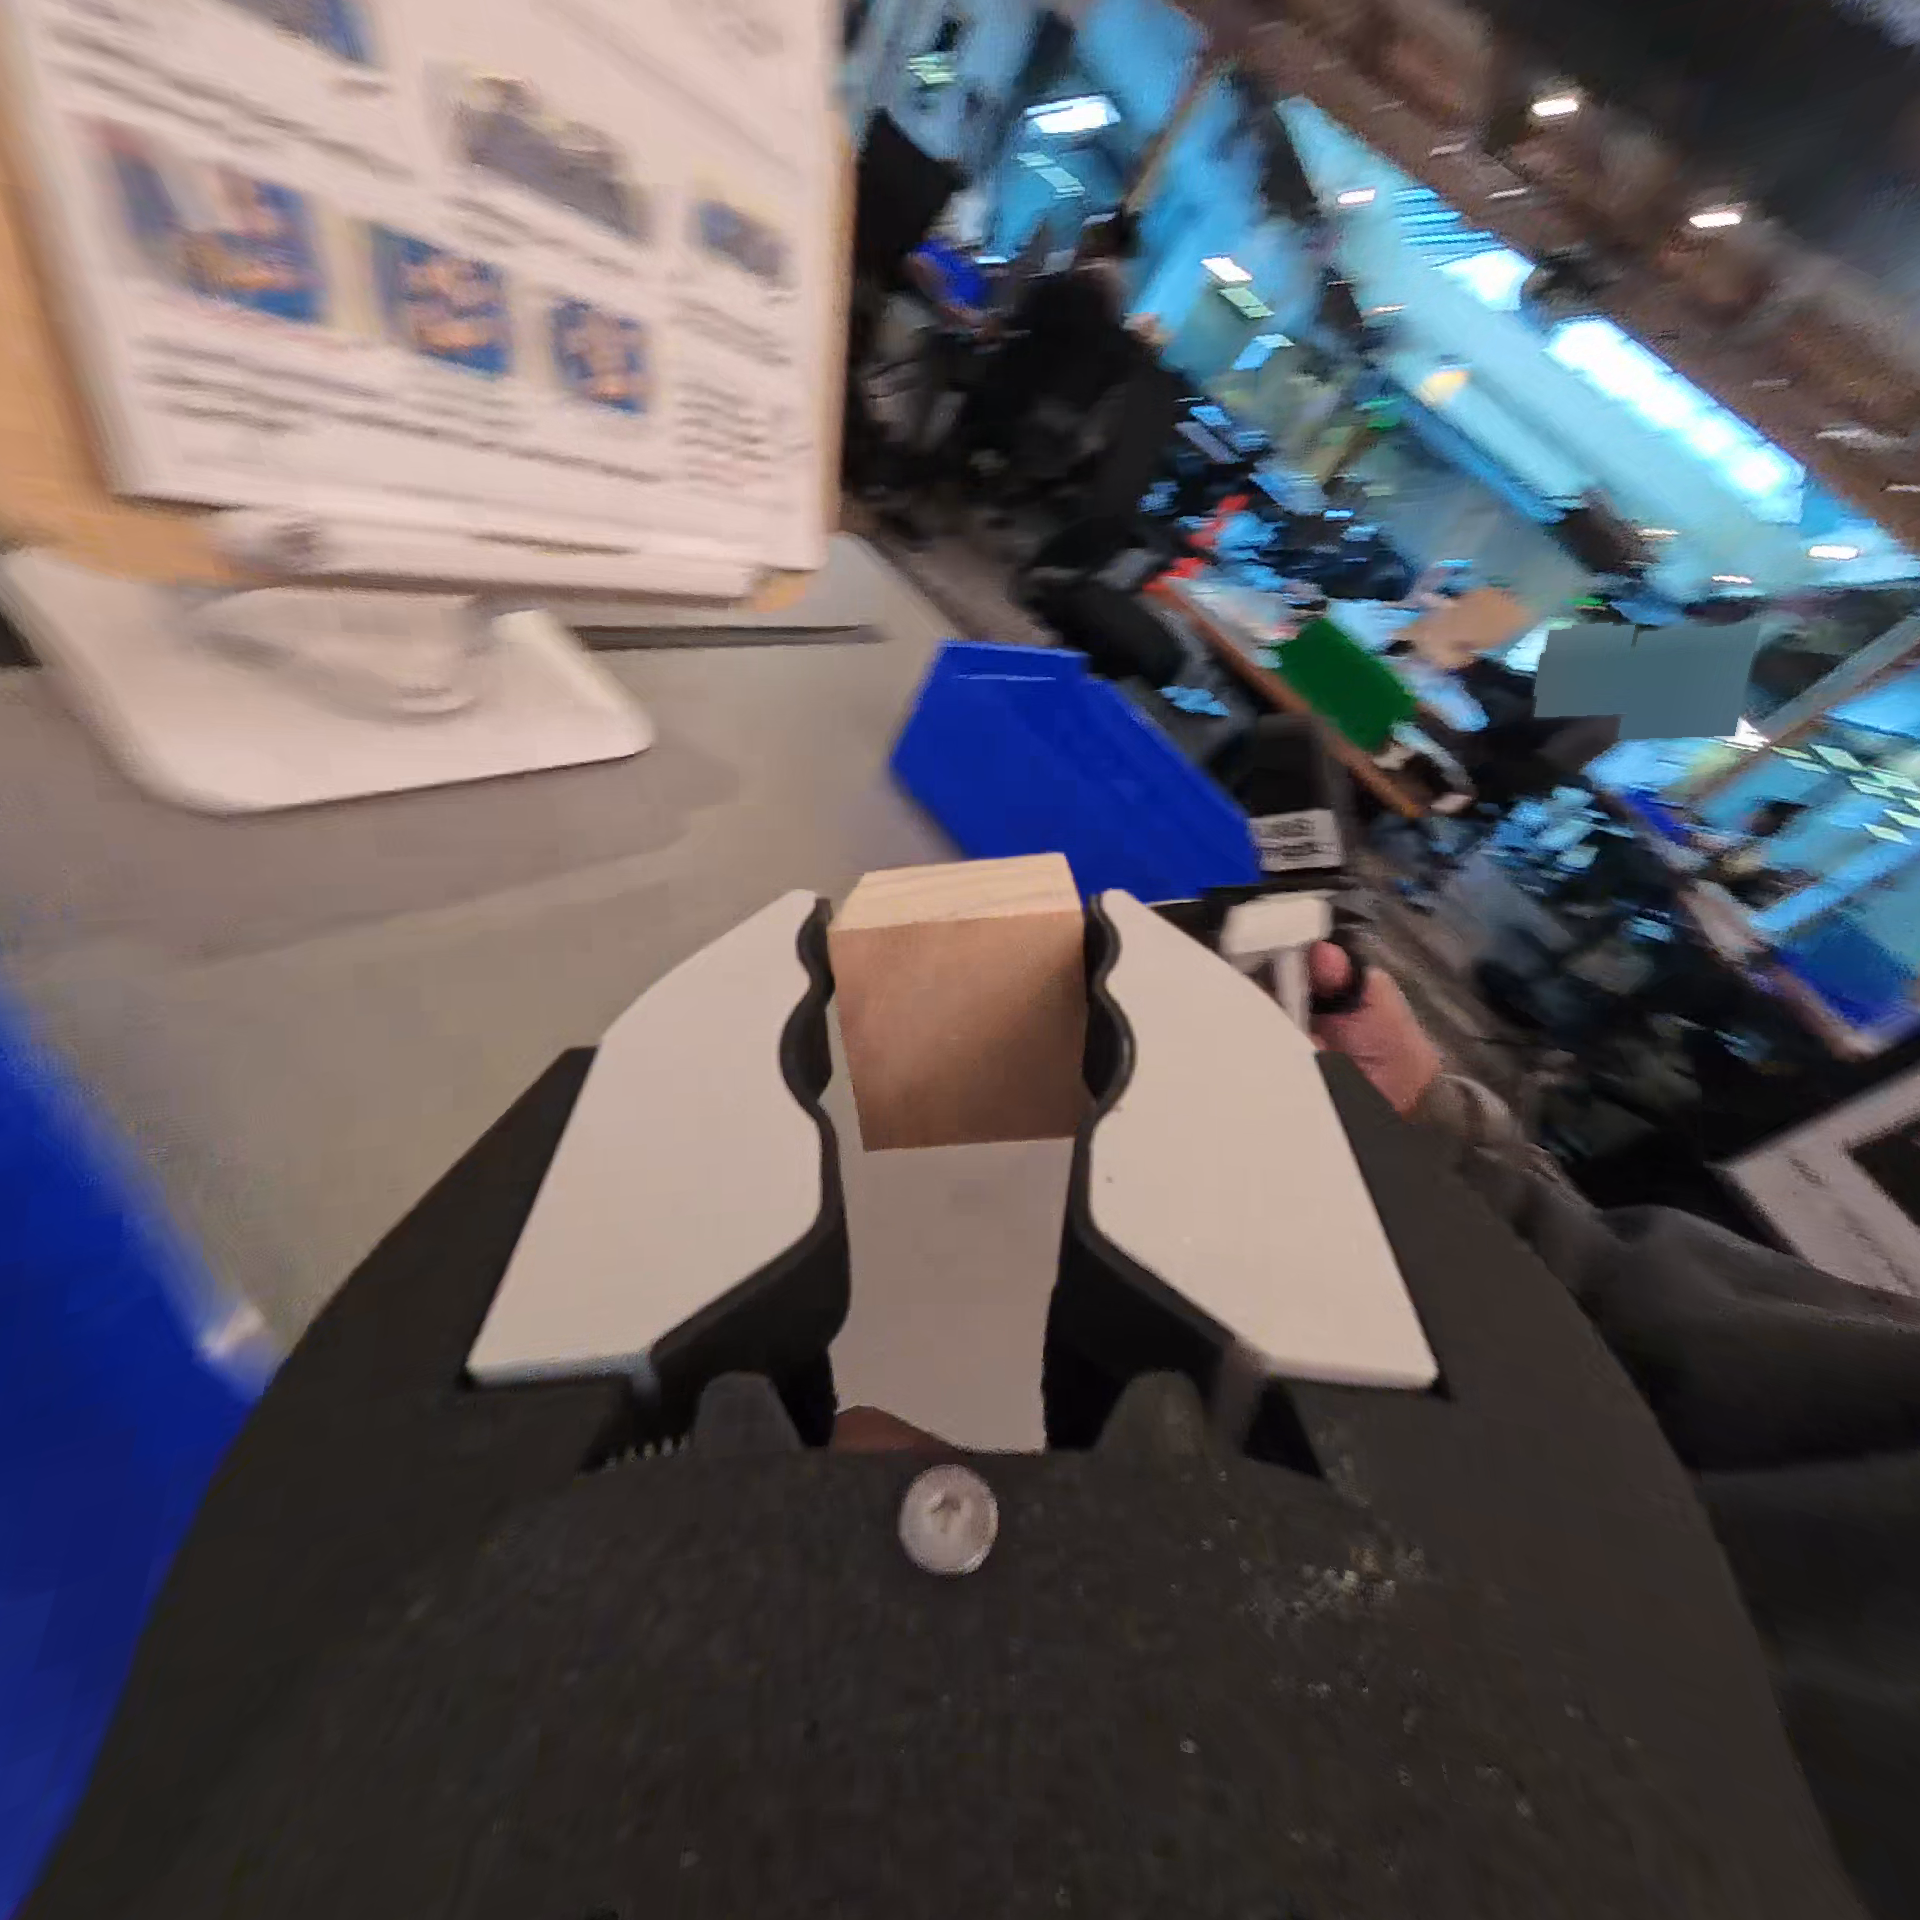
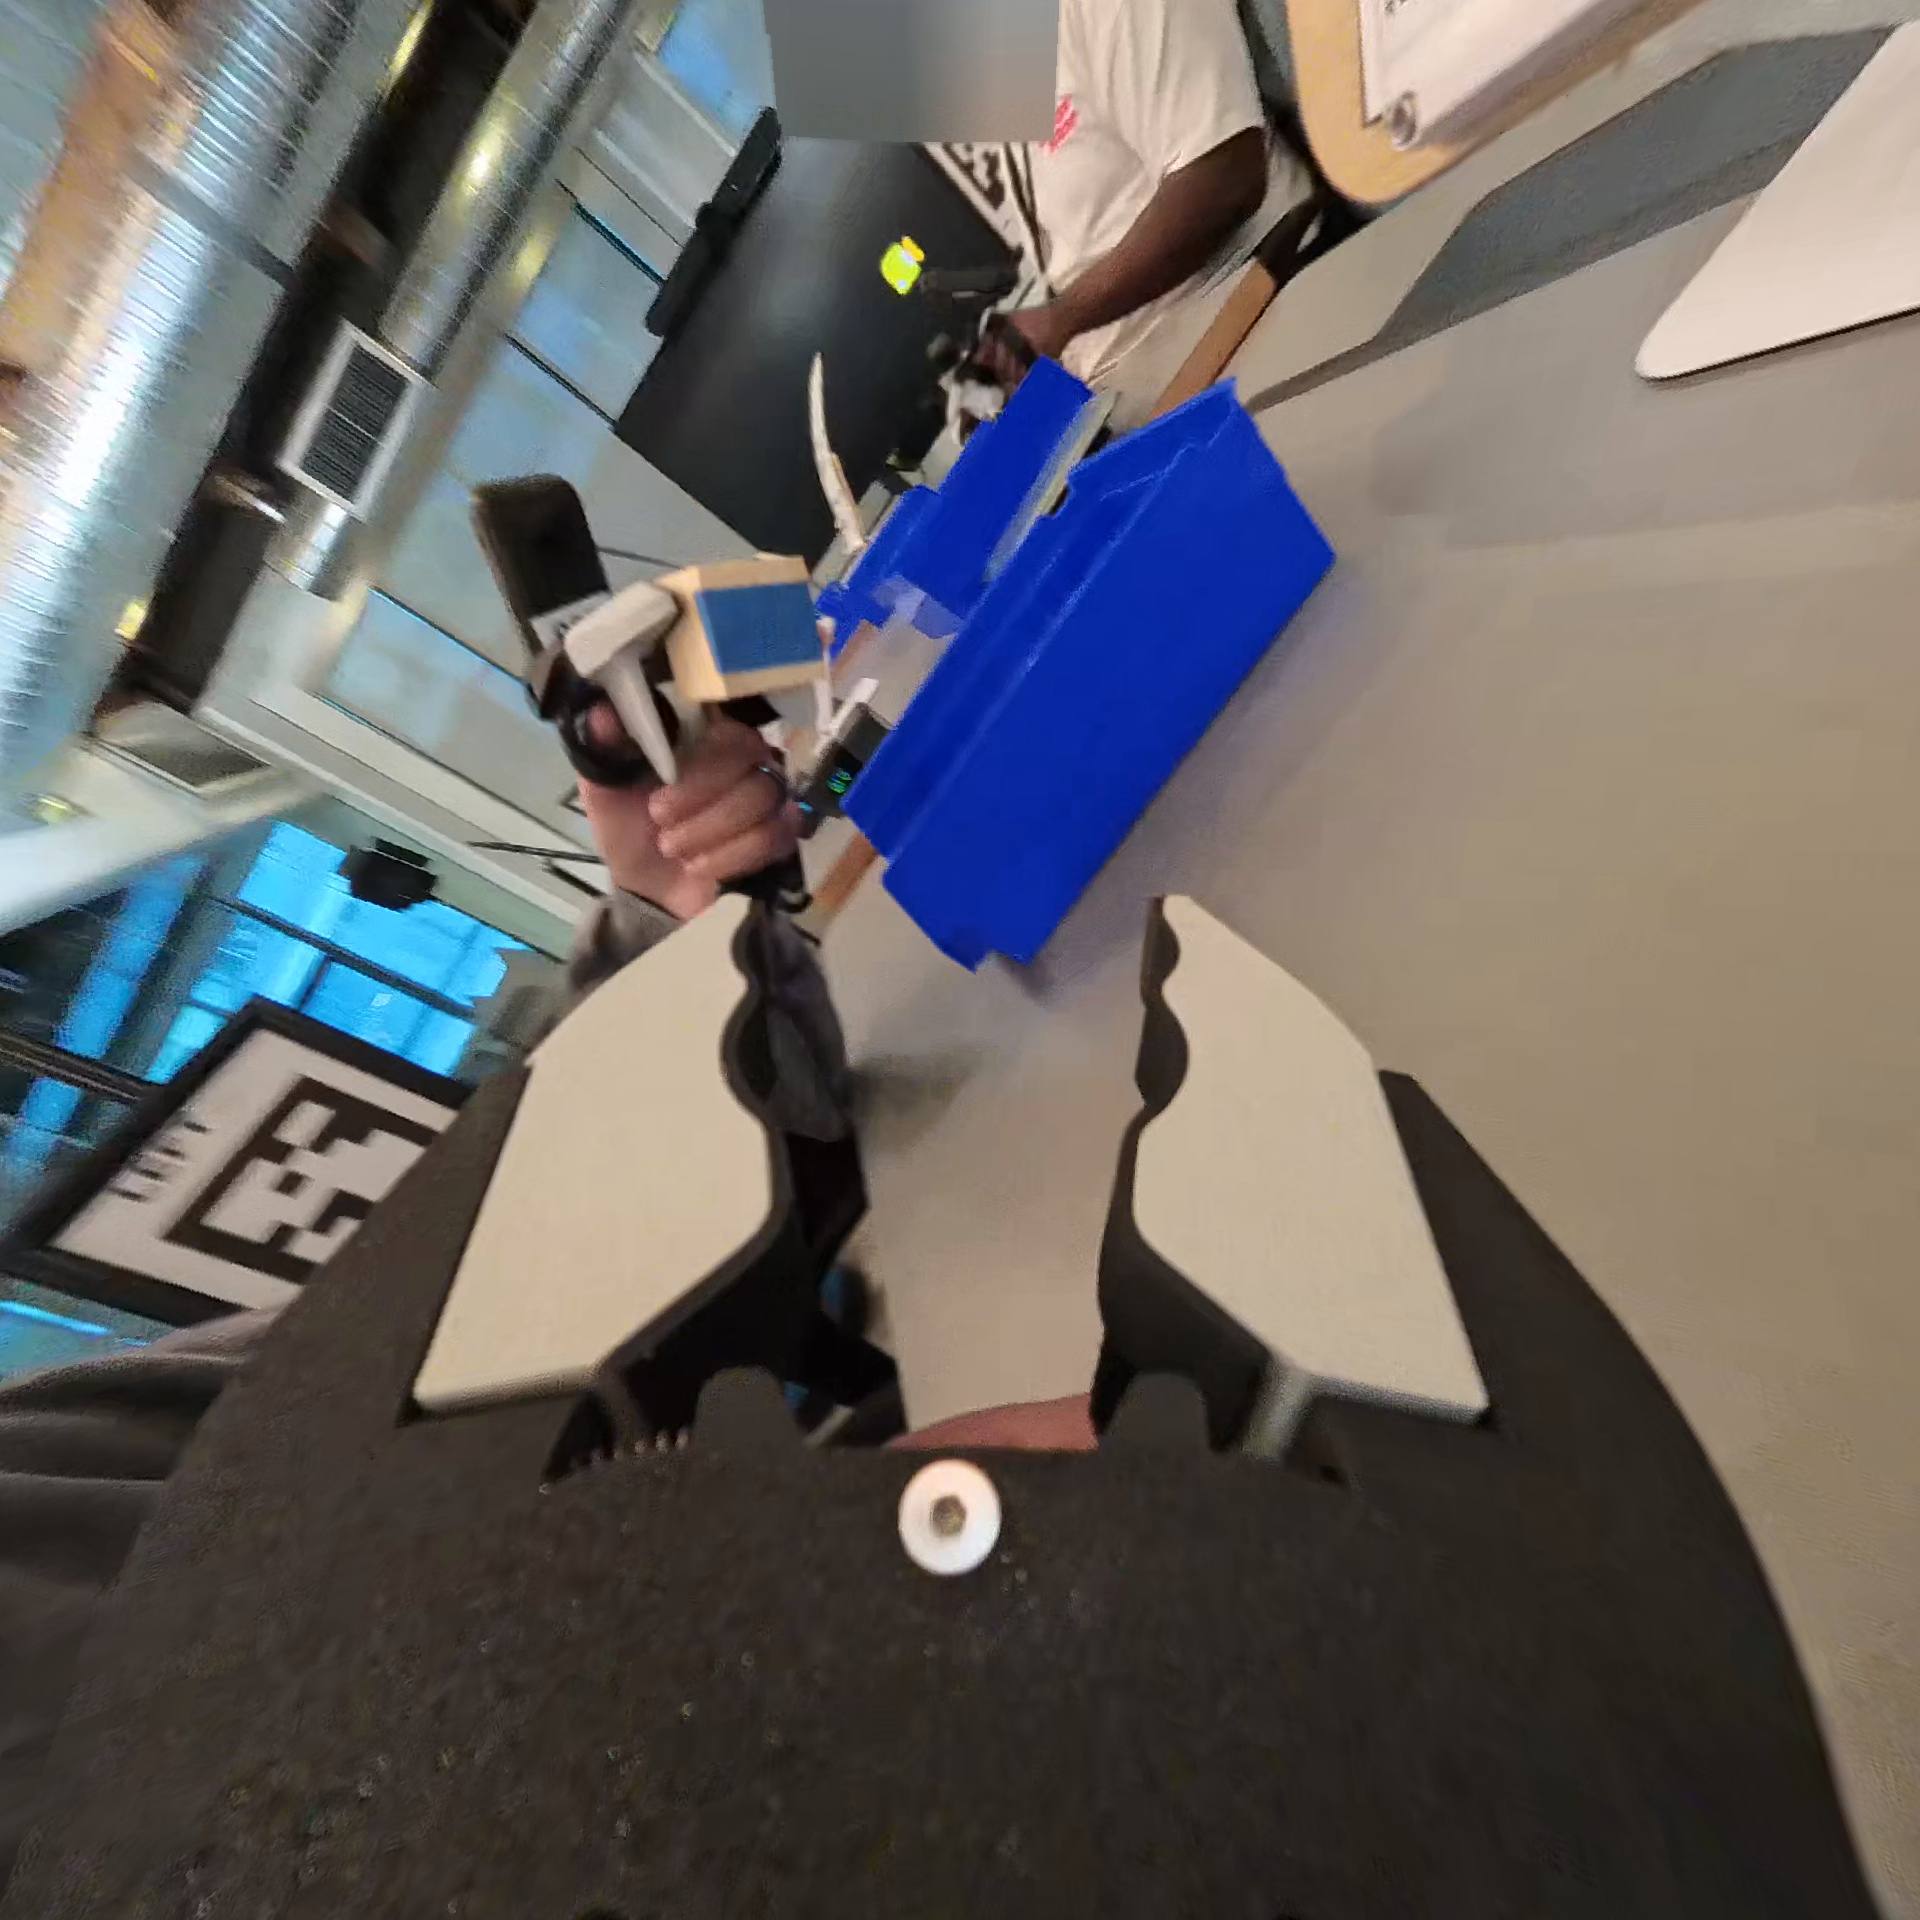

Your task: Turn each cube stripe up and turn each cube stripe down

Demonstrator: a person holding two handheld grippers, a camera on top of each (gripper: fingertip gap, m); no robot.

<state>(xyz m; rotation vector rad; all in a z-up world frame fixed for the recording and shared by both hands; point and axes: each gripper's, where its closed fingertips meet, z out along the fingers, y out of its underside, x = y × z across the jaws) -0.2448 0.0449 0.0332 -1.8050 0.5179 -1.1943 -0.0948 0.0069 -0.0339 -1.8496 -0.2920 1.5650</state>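
Note:
My left gripper (image 1: pixel 961 935) is shut on a plain wooden cube (image 1: pixel 961 1023) and holds it in the air above the grey table (image 1: pixel 416 987); no stripe shows on the faces toward this camera. In the right wrist view the same cube (image 2: pixel 753 634) shows a blue stripe on one face, held by the left gripper (image 2: pixel 717 634) in a hand, left of a blue bin (image 2: pixel 1081 686). My right gripper (image 2: pixel 951 935) is open and empty, tilted above the table (image 2: pixel 1558 935). The right gripper's fingers (image 1: pixel 1273 925) show small beyond my left one.
A blue bin (image 1: pixel 1049 769) lies on the table ahead. Another blue bin (image 1: pixel 83 1351) fills the left edge. A white stand (image 1: pixel 343 686) bears a poster board (image 1: pixel 436 281). A person in a white shirt (image 2: pixel 1132 156) stands at the table's far side. A white pad (image 2: pixel 1808 239) lies at the upper right.

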